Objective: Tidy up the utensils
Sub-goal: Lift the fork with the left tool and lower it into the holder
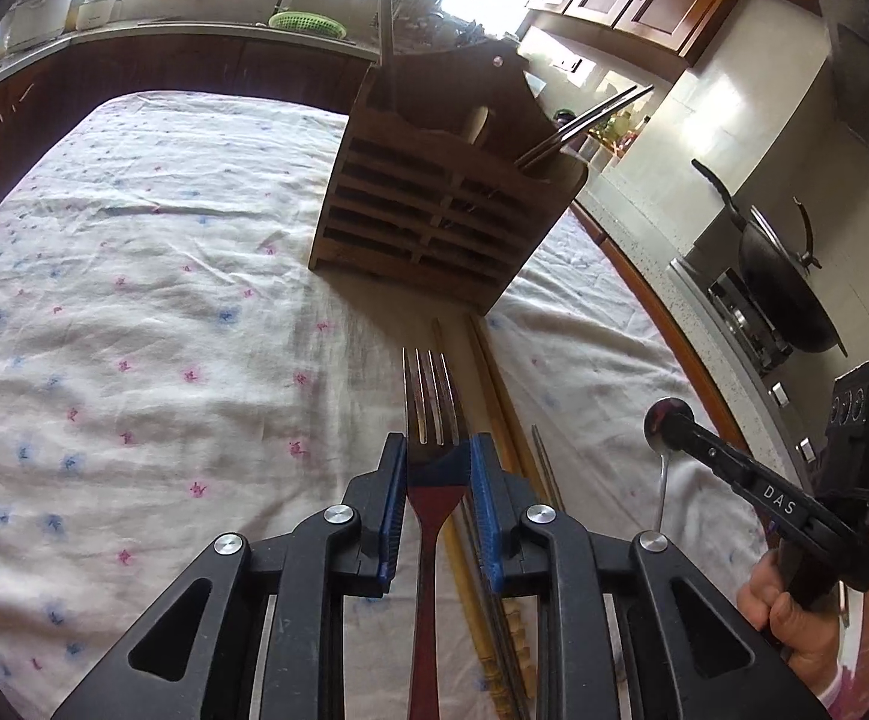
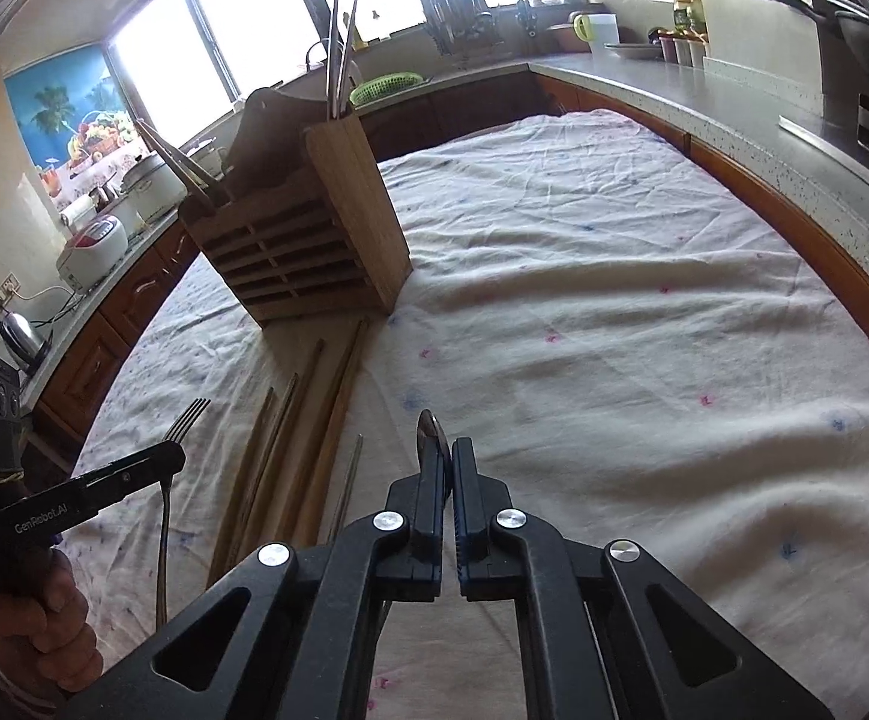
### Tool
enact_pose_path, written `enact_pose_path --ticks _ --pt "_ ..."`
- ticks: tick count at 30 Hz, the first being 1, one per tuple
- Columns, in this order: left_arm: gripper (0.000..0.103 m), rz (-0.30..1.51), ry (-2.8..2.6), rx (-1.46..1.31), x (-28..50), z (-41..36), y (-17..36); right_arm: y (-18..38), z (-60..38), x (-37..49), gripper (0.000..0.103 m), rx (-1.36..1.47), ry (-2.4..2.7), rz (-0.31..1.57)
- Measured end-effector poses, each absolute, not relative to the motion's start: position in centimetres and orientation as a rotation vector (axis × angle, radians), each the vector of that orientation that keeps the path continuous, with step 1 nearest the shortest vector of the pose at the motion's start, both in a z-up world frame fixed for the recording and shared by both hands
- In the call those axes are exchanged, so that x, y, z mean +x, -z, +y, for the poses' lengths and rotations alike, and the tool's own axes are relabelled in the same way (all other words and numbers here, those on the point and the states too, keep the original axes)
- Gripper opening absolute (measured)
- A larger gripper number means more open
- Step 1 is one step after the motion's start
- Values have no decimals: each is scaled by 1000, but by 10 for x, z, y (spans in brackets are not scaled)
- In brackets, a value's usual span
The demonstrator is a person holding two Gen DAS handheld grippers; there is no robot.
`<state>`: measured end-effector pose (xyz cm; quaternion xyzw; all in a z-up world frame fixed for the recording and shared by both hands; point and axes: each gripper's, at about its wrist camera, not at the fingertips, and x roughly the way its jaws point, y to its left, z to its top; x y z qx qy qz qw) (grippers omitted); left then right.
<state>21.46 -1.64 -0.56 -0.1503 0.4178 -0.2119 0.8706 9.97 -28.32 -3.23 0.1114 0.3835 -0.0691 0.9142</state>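
Observation:
My left gripper [image 1: 437, 456] is shut on a steel fork [image 1: 431, 402], tines pointing toward the wooden utensil holder [image 1: 434, 204]. The fork [image 2: 185, 420] also shows in the right wrist view, lifted above the cloth. My right gripper [image 2: 451, 456] is shut on a steel spoon [image 2: 429, 429], whose bowl sticks out past the fingertips; it shows in the left wrist view [image 1: 662, 414] too. The holder [image 2: 308, 240] stands on the table and has metal chopsticks [image 2: 338, 54] in it. Wooden chopsticks [image 2: 314, 438] and a metal chopstick [image 2: 347, 492] lie on the cloth between the grippers.
The table has a white flowered cloth [image 2: 614, 300]. A counter [image 2: 734, 96] with a wok [image 1: 782, 282] on a stove runs along the right. A green basket [image 2: 383, 87], rice cookers [image 2: 98, 246] and a kettle [image 2: 20, 333] stand on the far and left counters.

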Motion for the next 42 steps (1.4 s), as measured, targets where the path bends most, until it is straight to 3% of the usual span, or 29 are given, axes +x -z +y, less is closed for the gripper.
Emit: enact_pose_path --ticks 5,7,25,42 --pt "15 800 450 -335 195 2 -19 2 -278 90 3 220 140 710" --pt "1 778 456 -349 187 9 -27 -9 -276 87 3 214 139 677" --pt "1 639 440 -380 172 39 -71 -72 -262 88 3 140 151 484" --pt "1 460 421 -375 226 44 -118 -104 -246 140 3 42 165 334"
